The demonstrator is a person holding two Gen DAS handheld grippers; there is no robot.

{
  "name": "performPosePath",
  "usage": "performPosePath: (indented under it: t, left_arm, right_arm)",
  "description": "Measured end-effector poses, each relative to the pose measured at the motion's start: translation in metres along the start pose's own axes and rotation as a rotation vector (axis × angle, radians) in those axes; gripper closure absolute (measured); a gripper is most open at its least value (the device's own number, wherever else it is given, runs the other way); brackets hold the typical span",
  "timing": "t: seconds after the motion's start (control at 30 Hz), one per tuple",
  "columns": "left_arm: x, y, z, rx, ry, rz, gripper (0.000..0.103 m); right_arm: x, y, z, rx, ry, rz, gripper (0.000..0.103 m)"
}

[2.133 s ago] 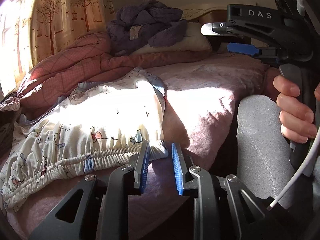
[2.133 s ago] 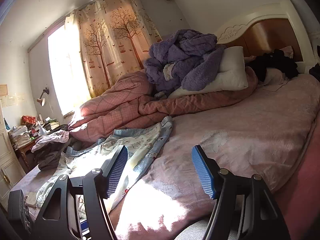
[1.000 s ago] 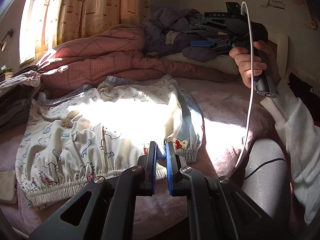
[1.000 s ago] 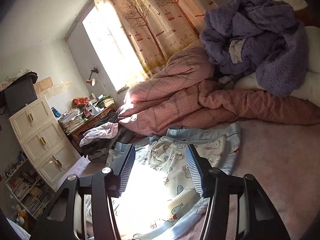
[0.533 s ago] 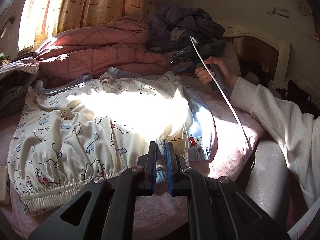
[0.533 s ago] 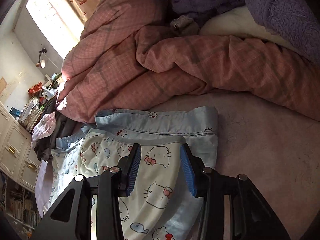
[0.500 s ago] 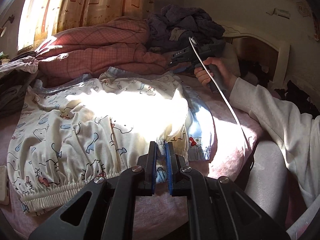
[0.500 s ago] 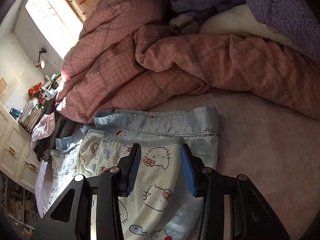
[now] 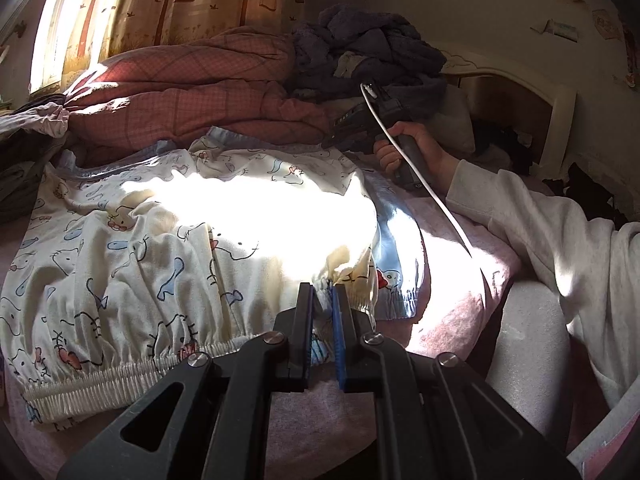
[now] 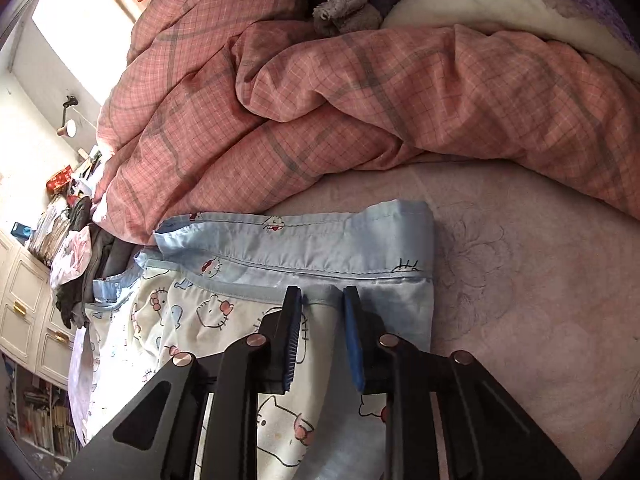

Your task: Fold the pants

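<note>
White cartoon-cat print pants (image 9: 168,248) with pale blue cuffs lie spread on the pink bed. My left gripper (image 9: 322,292) is shut on the elastic waistband (image 9: 120,372) at the near edge of the bed. My right gripper (image 10: 320,300) sits low over the leg end of the pants (image 10: 296,252), its jaws narrowed around the upper cuff's blue hem with a gap still between the pads. In the left wrist view the right gripper (image 9: 360,120) is at the far cuff, held by a hand in a white sleeve.
A pink checked duvet (image 10: 320,100) is bunched just beyond the cuffs. A purple blanket (image 9: 368,48) and a pillow lie by the headboard (image 9: 560,120). Dark clothes (image 9: 20,168) are heaped at the left. White cabinets (image 10: 24,320) stand beside the bed.
My right gripper has come down onto the blue cuff and its jaws have narrowed. My left gripper stays shut on the waistband.
</note>
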State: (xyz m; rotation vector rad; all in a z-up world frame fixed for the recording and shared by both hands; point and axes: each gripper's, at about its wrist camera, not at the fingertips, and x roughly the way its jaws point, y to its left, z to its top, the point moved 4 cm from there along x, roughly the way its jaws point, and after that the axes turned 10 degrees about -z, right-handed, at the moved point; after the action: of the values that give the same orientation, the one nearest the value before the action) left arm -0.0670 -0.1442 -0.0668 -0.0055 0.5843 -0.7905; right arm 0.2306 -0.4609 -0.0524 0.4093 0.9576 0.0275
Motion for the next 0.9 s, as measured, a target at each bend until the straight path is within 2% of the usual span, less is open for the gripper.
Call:
performPosePath:
  t: [0.07,0.1,0.17,0.27,0.4,0.57,0.67,0.8,0.9]
  left_arm:
    - [-0.005,-0.006,0.003,0.01,-0.012,-0.03,0.095]
    - [-0.009,-0.01,0.005,0.015,-0.022,-0.056,0.095]
    - [-0.015,-0.02,0.008,0.027,-0.036,-0.112,0.095]
    - [-0.022,-0.041,0.012,0.095,-0.048,-0.115,0.095]
    - [-0.029,-0.051,0.014,0.084,-0.066,-0.19,0.095]
    - [-0.026,-0.058,0.013,0.095,-0.048,-0.204,0.095]
    - [-0.029,-0.058,0.013,0.095,-0.055,-0.188,0.095]
    - [-0.034,-0.035,0.015,0.039,-0.064,-0.151,0.095]
    - [-0.043,-0.021,0.015,0.046,-0.075,-0.067,0.095]
  right_arm:
    - [-0.004,-0.002,0.002,0.021,-0.021,0.004,0.096]
    - [-0.006,-0.002,0.003,0.026,-0.029,0.008,0.098]
    - [-0.016,-0.004,0.007,0.032,-0.056,0.0,0.098]
    - [-0.036,-0.005,0.013,0.033,-0.099,-0.025,0.099]
    - [-0.073,-0.015,0.026,0.065,-0.176,-0.022,0.099]
    - [-0.104,-0.026,0.029,0.058,-0.22,-0.045,0.099]
    - [-0.103,-0.035,0.024,0.068,-0.197,-0.062,0.099]
    - [-0.091,-0.039,0.015,0.07,-0.156,-0.089,0.099]
    - [-0.088,-0.03,0.017,0.079,-0.138,-0.064,0.099]
